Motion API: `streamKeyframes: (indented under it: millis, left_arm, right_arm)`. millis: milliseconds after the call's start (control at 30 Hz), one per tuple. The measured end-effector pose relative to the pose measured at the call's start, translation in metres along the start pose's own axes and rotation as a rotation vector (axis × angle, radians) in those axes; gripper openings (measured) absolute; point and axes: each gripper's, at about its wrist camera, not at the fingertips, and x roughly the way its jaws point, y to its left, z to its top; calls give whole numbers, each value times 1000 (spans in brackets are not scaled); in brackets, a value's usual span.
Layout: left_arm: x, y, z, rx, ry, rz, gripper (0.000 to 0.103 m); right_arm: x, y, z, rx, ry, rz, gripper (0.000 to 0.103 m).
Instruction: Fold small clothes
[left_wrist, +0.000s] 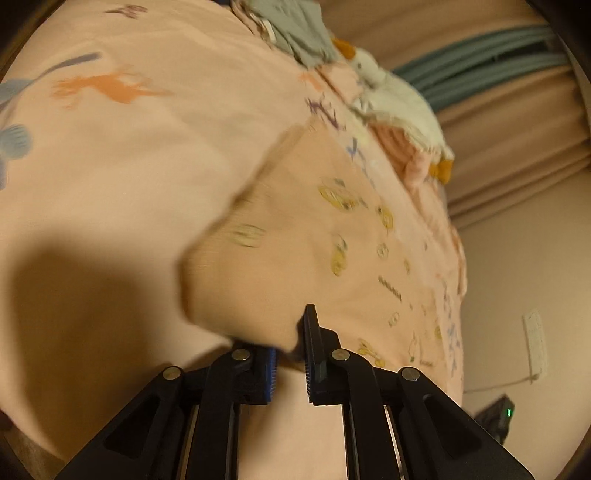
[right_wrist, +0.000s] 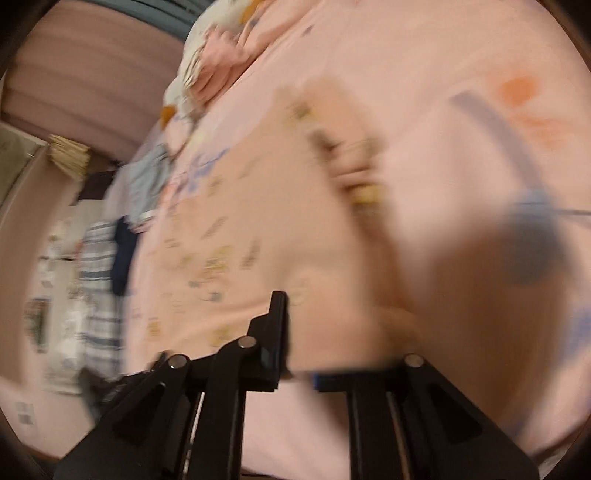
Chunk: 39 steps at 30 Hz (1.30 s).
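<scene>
The right wrist view is smeared by motion throughout: the prints on the peach garment (right_wrist: 258, 229) ahead of the right hand-held gripper (right_wrist: 299, 354) are unreadable streaks, and its right finger is hidden under the cloth. The striped and dark clothes (right_wrist: 107, 266) off to its left are too blurred to identify. In the left wrist view, the garment's edge covers the left finger (left_wrist: 271, 369) of the left hand-held gripper (left_wrist: 291, 354), and the far pile (left_wrist: 399, 107) is soft.

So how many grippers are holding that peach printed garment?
2. The left gripper pinches one edge of the peach garment; the right gripper grips another, partly hidden by fabric.
</scene>
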Motion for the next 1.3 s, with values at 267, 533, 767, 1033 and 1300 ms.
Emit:
streamKeyframes:
  millis: [267, 533, 767, 1033, 1300]
  left_arm:
    - [-16, -35, 1, 174, -52, 143, 31]
    - [-65, -5, 30, 30, -259, 71, 62]
    - [-38, 2, 47, 101, -258, 202, 62]
    - [-17, 4, 43, 75, -144, 136, 62]
    - [-13, 0, 37, 44, -128, 125, 62]
  right_arm:
    - [-62, 21, 32, -100, -240, -277, 48]
    - [-39, 47, 112, -233, -205, -33, 63]
    - [44, 13, 126, -153, 7, 8, 44]
    - [29, -1, 124, -120, -56, 55, 8]
    - [12, -5, 119, -116, -38, 53, 53]
